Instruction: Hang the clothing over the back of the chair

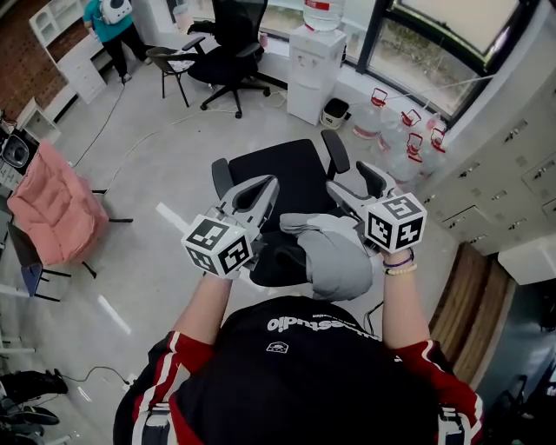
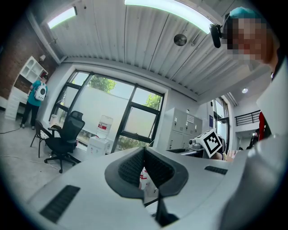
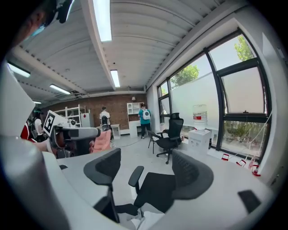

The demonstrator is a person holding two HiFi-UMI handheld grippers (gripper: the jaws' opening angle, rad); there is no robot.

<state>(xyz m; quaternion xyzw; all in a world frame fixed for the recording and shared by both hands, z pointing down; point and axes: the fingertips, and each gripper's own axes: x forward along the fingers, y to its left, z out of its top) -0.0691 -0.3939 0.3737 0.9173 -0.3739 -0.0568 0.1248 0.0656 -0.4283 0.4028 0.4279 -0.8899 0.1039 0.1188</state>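
Note:
A grey garment (image 1: 334, 250) lies draped over the back of the black office chair (image 1: 291, 174), right below me. Both grippers hover just above it, pointing away from me over the seat. My left gripper (image 1: 258, 191) is shut, its pads meeting at the tips with nothing between them (image 2: 144, 150). My right gripper (image 1: 358, 186) is open. In the right gripper view its jaws (image 3: 148, 168) stand wide apart, the chair seat (image 3: 155, 188) shows between them, and a fold of the garment (image 3: 141, 221) lies at the bottom, untouched.
A second black chair (image 1: 230, 52) and a water dispenser (image 1: 314, 61) stand by the windows, with several water bottles (image 1: 400, 130) on the floor. A pink padded chair (image 1: 56, 204) is at the left. A person in teal (image 1: 109, 22) stands far off. Lockers line the right.

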